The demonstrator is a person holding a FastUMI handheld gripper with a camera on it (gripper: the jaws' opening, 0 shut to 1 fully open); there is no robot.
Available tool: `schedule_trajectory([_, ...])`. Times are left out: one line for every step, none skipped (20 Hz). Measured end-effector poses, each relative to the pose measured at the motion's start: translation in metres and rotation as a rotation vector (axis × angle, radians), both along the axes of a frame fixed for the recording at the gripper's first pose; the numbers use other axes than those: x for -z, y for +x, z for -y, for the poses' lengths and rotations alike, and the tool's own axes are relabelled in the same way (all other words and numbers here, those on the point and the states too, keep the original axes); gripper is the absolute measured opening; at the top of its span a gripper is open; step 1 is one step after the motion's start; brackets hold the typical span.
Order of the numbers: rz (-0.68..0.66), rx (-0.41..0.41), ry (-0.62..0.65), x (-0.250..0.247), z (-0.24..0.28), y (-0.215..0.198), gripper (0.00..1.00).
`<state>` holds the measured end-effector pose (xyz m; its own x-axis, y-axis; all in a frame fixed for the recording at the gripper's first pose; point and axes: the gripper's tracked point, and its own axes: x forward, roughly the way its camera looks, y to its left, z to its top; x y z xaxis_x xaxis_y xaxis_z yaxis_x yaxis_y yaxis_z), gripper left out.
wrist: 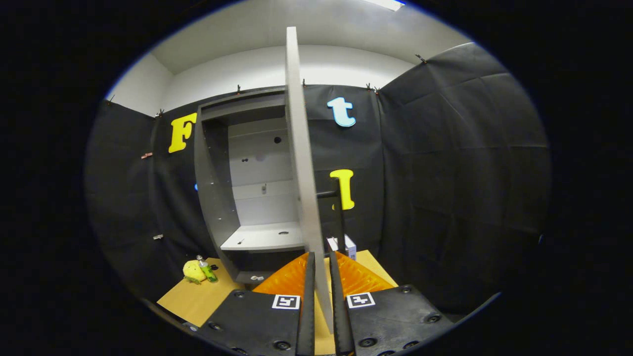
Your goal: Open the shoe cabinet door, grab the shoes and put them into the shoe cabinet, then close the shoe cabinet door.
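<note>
1. The shoe cabinet (217, 163) stands on the wooden counter (193, 299), against the dark cloth wall.
2. Its door (302, 163) is swung wide open — we see it edge-on, like a thin grey board.
3. The gripper (321, 277) has its jaws closed tight on the bottom edge of the door, one on each side of it.
4. A dark bar handle (340, 212) sticks out from the far side of the door, just past the jaws.
5. Inside the cabinet there is a pale shelf (264, 237) with nothing on it.
6. A yellow soft toy (194, 271) and a small green bottle (207, 269) sit together on the counter, beside the cabinet's foot.
7. A little white box (348, 245) stands behind the door — close to the handle.
</note>
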<state>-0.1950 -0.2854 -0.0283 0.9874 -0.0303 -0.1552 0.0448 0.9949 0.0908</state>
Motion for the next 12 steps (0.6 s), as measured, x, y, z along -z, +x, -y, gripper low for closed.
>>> schedule_trajectory([-0.019, -0.030, 0.000, 0.012, -0.016, -0.002, 0.20])
schedule_trajectory([-0.042, -0.059, 0.000, 0.027, -0.031, -0.001, 0.20])
schedule_trajectory([-0.073, -0.086, 0.001, 0.046, -0.046, -0.001, 0.20])
schedule_trajectory([-0.111, -0.111, 0.007, 0.066, -0.061, -0.001, 0.20])
schedule_trajectory([-0.156, -0.133, 0.014, 0.088, -0.074, -0.002, 0.20])
schedule_trajectory([-0.202, -0.151, 0.023, 0.111, -0.090, -0.002, 0.20])
schedule_trajectory([-0.240, -0.171, 0.031, 0.133, -0.106, -0.001, 0.20])
schedule_trajectory([-0.278, -0.188, 0.033, 0.154, -0.121, 0.002, 0.20])
schedule_trajectory([-0.314, -0.202, 0.033, 0.176, -0.134, 0.004, 0.20])
schedule_trajectory([-0.356, -0.207, 0.033, 0.200, -0.144, 0.006, 0.20])
schedule_trajectory([-0.389, -0.209, 0.042, 0.219, -0.151, 0.009, 0.20])
schedule_trajectory([-0.426, -0.209, 0.055, 0.240, -0.161, 0.012, 0.20])
